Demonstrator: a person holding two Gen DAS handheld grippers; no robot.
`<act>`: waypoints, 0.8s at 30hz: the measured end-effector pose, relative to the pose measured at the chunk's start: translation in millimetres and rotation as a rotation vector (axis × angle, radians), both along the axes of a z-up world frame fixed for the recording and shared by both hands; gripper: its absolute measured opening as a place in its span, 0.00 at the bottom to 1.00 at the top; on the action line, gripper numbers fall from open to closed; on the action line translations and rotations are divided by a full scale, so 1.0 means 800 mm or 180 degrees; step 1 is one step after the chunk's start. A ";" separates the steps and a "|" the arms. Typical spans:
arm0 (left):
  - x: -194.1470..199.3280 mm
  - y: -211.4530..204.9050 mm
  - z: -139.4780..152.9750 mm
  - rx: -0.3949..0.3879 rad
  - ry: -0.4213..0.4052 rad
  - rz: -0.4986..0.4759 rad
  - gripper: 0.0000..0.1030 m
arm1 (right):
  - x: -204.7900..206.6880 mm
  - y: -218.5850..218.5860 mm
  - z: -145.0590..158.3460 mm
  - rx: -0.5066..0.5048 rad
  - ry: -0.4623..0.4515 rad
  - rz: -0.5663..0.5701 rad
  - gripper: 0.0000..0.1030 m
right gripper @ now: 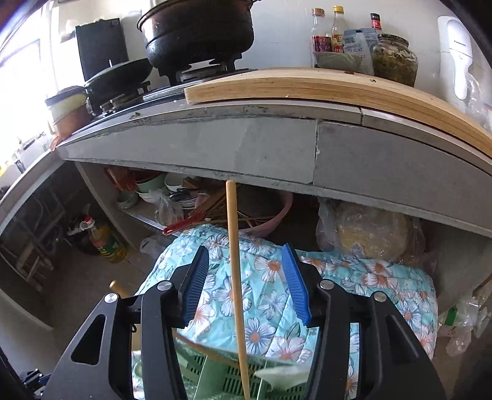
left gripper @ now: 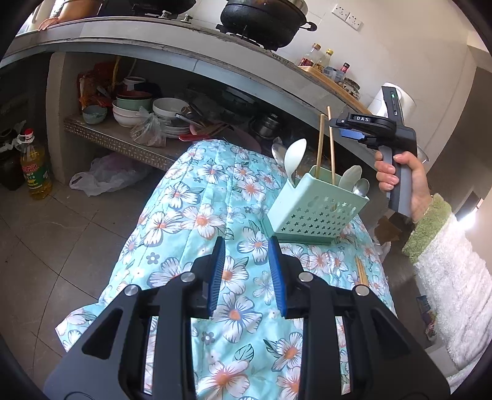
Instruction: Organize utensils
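My right hand-held gripper point(right gripper: 245, 284) is released, jaws clear of the chopstick point(right gripper: 236, 277) standing in the caddy point(left gripper: 313, 206) on the quilt point(left gripper: 190, 221). Left hand-held gripper point(left gripper: 247, 274) is empty, part open, idle. Loose chopsticks point(left gripper: 361, 274) lie beside the caddy.

Black tongs point(left gripper: 247, 274) with ribbed blue pads point(left gripper: 217, 270); white fleecy sleeve point(left gripper: 452, 277), green cuff.

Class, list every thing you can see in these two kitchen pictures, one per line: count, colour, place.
utensil holder: one, mint green, on the floral cloth
chopsticks: two, wooden, upright in holder; more on the cloth
spoons: several, pale and metal, in holder
pot: one, black, on stove
oil bottle: one, yellow, on floor
bowls: several, under-counter shelf
left gripper: jaws apart, empty
right gripper: jaws open around a chopstick
hand: right, holding gripper
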State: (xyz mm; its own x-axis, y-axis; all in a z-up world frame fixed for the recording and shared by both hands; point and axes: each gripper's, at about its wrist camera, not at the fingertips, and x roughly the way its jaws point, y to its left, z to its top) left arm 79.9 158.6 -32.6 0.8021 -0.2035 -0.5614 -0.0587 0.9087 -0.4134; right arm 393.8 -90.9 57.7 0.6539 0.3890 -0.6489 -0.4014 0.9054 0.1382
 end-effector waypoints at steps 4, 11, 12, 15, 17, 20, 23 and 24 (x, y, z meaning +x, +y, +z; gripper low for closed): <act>0.002 0.012 -0.003 -0.0023 0.0027 0.0074 0.26 | 0.033 0.015 -0.005 -0.0022 0.0140 -0.0078 0.43; 0.008 0.021 -0.010 -0.0070 0.0060 0.0076 0.26 | 0.027 0.022 -0.007 0.0001 0.0104 -0.0038 0.07; 0.009 0.021 -0.012 -0.0075 0.0068 0.0068 0.26 | 0.019 0.025 -0.004 -0.0043 0.0005 -0.0024 0.07; 0.013 0.020 -0.014 -0.0098 0.0082 0.0050 0.26 | -0.001 0.035 0.003 -0.0272 -0.0276 0.0038 0.07; 0.014 0.018 -0.015 -0.0101 0.0081 0.0039 0.26 | -0.013 0.045 0.003 -0.0458 -0.0459 0.0050 0.07; 0.014 0.015 -0.014 -0.0080 0.0069 0.0035 0.26 | -0.030 0.056 0.001 -0.0651 -0.0718 0.0080 0.08; 0.012 0.019 -0.013 -0.0085 0.0062 0.0056 0.26 | -0.046 0.059 0.007 -0.0611 -0.0886 0.0167 0.08; 0.012 0.020 -0.013 -0.0084 0.0060 0.0069 0.26 | -0.050 0.061 0.010 -0.0624 -0.0930 0.0187 0.08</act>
State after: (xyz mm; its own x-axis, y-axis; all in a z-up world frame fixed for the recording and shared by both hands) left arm 89.1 174.5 -42.8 0.7959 -0.2013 -0.5710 -0.0861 0.8959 -0.4358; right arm 354.1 -42.0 65.4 0.8031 0.3181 -0.5038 -0.4505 0.8776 -0.1641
